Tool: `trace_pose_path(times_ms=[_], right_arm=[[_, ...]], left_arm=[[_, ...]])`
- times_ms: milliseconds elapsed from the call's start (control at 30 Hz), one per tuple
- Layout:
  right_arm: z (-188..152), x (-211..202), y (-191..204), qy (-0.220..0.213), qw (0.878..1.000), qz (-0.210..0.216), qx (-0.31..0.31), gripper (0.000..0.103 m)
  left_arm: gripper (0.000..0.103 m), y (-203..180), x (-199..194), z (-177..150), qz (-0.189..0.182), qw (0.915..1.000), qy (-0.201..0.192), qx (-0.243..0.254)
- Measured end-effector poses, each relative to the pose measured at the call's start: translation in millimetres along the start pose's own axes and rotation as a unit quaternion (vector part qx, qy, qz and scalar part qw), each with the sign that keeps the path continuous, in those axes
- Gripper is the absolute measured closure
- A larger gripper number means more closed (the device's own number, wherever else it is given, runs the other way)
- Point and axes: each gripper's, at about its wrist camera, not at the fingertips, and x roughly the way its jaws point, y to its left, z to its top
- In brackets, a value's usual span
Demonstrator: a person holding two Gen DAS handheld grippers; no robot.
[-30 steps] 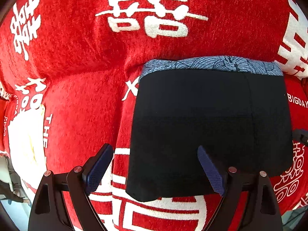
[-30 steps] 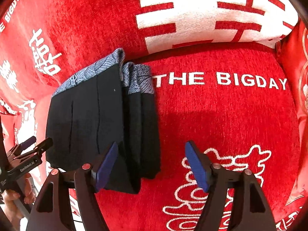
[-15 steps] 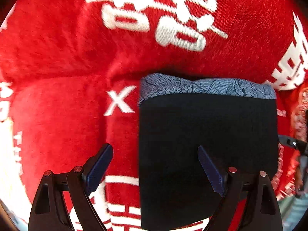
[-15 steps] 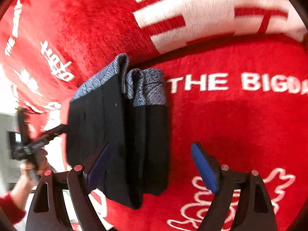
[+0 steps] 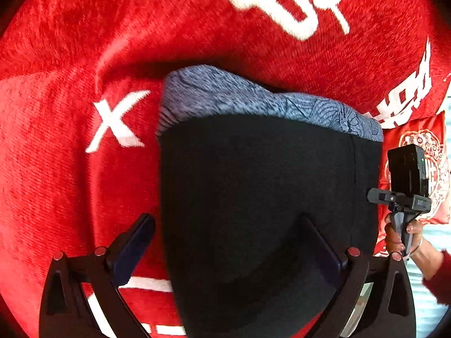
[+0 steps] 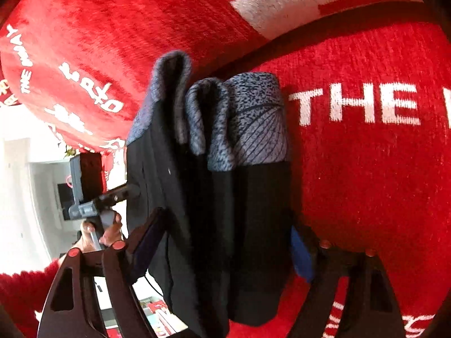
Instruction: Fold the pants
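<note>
The folded black pants [image 5: 262, 211], with a blue-grey patterned waistband [image 5: 253, 101] at their far end, lie on a red blanket [image 5: 70, 140] printed with white characters and letters. In the left wrist view the left gripper [image 5: 225, 249] has its fingers spread wide, having just opened further: the left finger [image 5: 135, 242] sits over bare red cloth just beside the pants' left edge, and the right finger [image 5: 321, 242] lies over the black fabric, so that edge of the stack runs between them, but the pads do not press on it. A white X [image 5: 115, 124] shows on the blanket ahead of the left finger. In the right wrist view the right gripper [image 6: 225, 242] straddles the near end of the stack, where the folded layers [image 6: 208, 129] stand side by side; its left finger [image 6: 149, 239] is at the outer black layer and its blue-padded right finger [image 6: 300, 253] is just beside the pants' right edge. These fingers have just drawn closer, yet whether the pads touch the cloth is unclear. Each view also catches the other handheld gripper, gripped by a hand [image 5: 400, 236] with a red sleeve [image 6: 25, 287].
</note>
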Motion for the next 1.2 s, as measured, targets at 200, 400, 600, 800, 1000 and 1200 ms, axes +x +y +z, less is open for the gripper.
trace_pose_path(times_ms=[200, 400, 600, 800, 1000, 1200], right_arm=[[-6.9, -9.5, 14.6, -0.007, 1.0, 0.018, -0.006, 0.056], [-21.4, -32.2, 33.2, -0.009, 0.998, 0.061, -0.02, 0.063], [-67.0, -47.8, 43.0, 0.012, 0.997, 0.077, -0.025, 0.063], [-114.3, -43.0, 29.8, 0.004, 0.998, 0.055, -0.003, 0.063], [-137.6, -17.9, 10.4, -0.027, 0.999, -0.024, 0.004, 0.047], [-149.4, -27.9, 31.8, -0.055, 0.991, -0.122, 0.012, 0.035]], left_arm=[[0.038, -33.0, -18.3, -11.3, 0.014, 0.9988, -0.041, 0.024], [0.045, -45.5, -41.8, -26.2, 0.025, 0.9981, -0.057, 0.005], [0.045, -73.7, -59.7, -73.1, 0.038, 0.9978, -0.054, 0.001], [0.045, -80.5, -44.8, -117.2, 0.042, 0.9985, -0.035, 0.008], [0.021, -60.6, -25.6, -140.5, 0.067, 0.9961, -0.056, 0.005], [0.014, -74.0, -40.1, -152.0, 0.157, 0.9853, -0.065, 0.013]])
